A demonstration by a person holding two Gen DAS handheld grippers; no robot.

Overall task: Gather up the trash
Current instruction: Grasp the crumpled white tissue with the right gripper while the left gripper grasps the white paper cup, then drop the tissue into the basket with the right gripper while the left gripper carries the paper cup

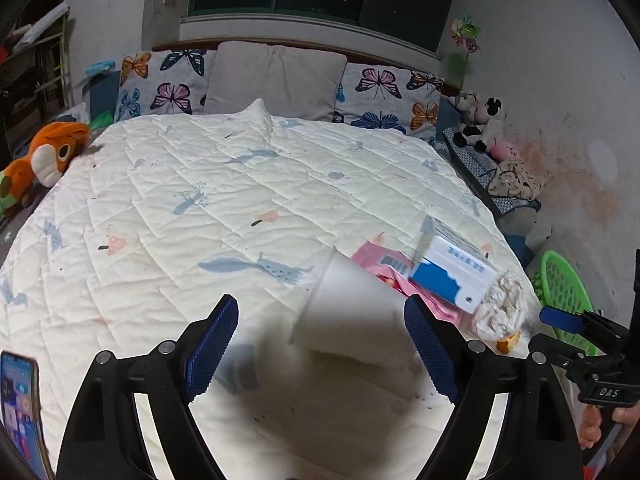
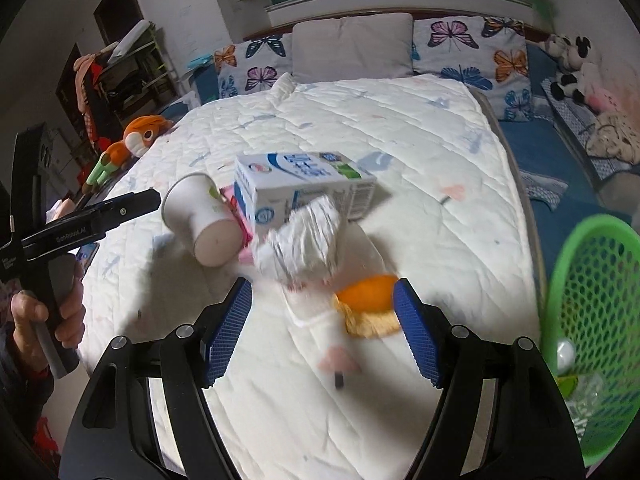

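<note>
Trash lies in a pile on the white quilted bed (image 1: 180, 208): a white paper cup (image 1: 352, 312) on its side, a blue-and-white milk carton (image 1: 452, 272), a pink wrapper (image 1: 384, 264), a crumpled tissue (image 1: 502, 306) and an orange peel (image 2: 368, 298). My left gripper (image 1: 322, 354) is open, its jaws on either side of the cup. My right gripper (image 2: 322, 332) is open just in front of the tissue (image 2: 300, 240) and peel. The cup (image 2: 200, 220) and carton (image 2: 304, 188) lie behind them.
A green mesh basket (image 2: 592, 320) stands off the bed's right edge with some items inside. Butterfly pillows (image 1: 380, 92) line the headboard. An orange plush toy (image 1: 44, 160) lies at the left edge. A phone (image 1: 20, 408) is at lower left.
</note>
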